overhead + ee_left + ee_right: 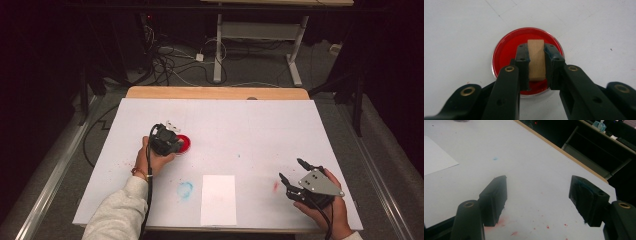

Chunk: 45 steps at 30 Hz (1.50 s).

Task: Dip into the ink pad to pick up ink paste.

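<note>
A: What does the left gripper (537, 58) hold?
B: Its jaws clamp a small tan wooden block (536, 60), directly above the round red ink dish (506, 47).
A: And the right gripper (539, 195)?
B: Wide apart, holding nothing.

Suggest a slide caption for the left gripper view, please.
Left gripper clamps a wooden block over a red paint dish.

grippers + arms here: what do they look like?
Both grippers, left and right, have black jaws with brass-coloured rivets. The right carries a grey three-cornered plate. Black cables trail from each. The left arm wears a light grey sleeve and an orange wristband.
</note>
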Motion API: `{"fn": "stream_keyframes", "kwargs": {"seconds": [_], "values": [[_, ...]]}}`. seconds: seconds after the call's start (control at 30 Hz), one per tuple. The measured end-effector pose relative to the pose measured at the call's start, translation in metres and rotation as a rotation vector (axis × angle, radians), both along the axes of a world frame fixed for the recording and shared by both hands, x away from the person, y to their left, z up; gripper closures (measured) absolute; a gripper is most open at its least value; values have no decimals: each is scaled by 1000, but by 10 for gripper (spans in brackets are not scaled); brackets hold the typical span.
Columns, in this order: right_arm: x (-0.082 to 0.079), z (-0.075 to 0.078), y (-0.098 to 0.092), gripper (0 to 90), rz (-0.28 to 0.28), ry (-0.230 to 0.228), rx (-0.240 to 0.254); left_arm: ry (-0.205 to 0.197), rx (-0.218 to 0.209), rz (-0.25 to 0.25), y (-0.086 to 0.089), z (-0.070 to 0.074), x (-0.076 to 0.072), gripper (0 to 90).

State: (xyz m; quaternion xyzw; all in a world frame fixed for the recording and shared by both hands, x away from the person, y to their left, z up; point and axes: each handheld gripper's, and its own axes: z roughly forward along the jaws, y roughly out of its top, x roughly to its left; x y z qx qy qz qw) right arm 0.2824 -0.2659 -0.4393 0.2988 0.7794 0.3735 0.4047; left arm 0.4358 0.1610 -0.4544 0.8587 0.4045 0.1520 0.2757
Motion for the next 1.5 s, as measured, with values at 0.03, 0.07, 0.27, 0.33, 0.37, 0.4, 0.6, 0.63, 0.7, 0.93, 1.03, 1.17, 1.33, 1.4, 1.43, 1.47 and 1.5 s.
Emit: {"fn": "stream_keyframes", "kwargs": {"seconds": [0.03,0.07,0.27,0.33,0.37,0.4,0.6,0.63,0.7,0.93,1.03,1.17,1.33,1.4,1.43,1.47,1.5], "values": [[0,0,0,311,-3,0,2,-1,0,4,0,0,0,736],[0,0,0,311,-3,0,3,-2,1,7,-1,0,0,736],[0,1,0,311,-5,-4,5,4,-16,8,1,-1,0,735],[0,1,0,311,-5,-3,5,8,-22,6,2,-1,1,736],[0,0,0,311,-5,-2,5,6,-22,9,2,-1,1,736],[0,0,0,311,-6,-1,6,3,-13,9,1,-1,0,736],[0,0,1,311,-3,0,1,-4,23,8,-3,0,-1,736],[0,0,0,311,-4,0,4,-3,18,10,-3,0,0,736],[1,0,0,311,-6,0,5,1,7,12,-2,0,0,736],[0,-1,2,311,-2,3,-4,3,-13,13,0,-1,0,736],[0,-1,1,311,-3,3,-3,-2,-4,11,-1,-1,0,736],[0,0,0,311,-1,-2,-2,0,4,3,-1,2,0,735],[0,0,-1,312,-6,-3,3,-44,1,6,1,14,-4,735],[1,0,-2,311,-6,-4,2,-69,-34,5,4,24,-7,735],[0,0,-2,312,-4,-2,1,-85,-45,8,5,30,-10,735],[0,0,-2,312,-5,-2,2,-107,-50,6,7,36,-12,735],[0,0,-1,312,-5,-1,1,-125,-56,4,8,42,-15,735]]}}
